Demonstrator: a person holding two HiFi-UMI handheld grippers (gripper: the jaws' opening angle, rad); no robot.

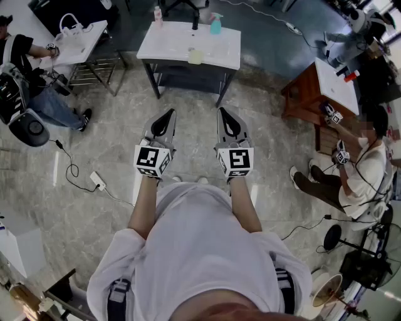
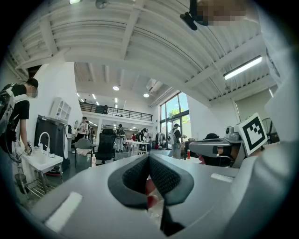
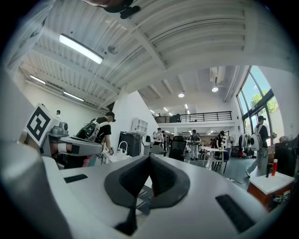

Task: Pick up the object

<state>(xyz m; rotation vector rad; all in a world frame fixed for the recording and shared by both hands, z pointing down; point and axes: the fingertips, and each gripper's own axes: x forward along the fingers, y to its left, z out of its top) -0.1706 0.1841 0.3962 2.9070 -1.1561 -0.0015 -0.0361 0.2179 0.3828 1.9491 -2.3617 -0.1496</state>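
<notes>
In the head view a white table point(image 1: 169, 50) stands ahead on the stone floor. On it lie a small pale yellow-green object point(image 1: 195, 56), a teal spray bottle point(image 1: 215, 24) and a pink bottle point(image 1: 158, 15). My left gripper point(image 1: 168, 113) and right gripper point(image 1: 222, 111) are held side by side at waist height, pointing level toward the table and well short of it. Both are shut with nothing between the pads. The left gripper view shows its jaws point(image 2: 149, 156) meeting at the tip; the right gripper view shows the same point(image 3: 149, 156).
A second white table point(image 1: 88, 37) and a seated person point(image 1: 37, 94) are at the left. A wooden table point(image 1: 307, 94) and another seated person point(image 1: 363, 169) are at the right. A power strip point(image 1: 98, 181) with cables lies on the floor at the left.
</notes>
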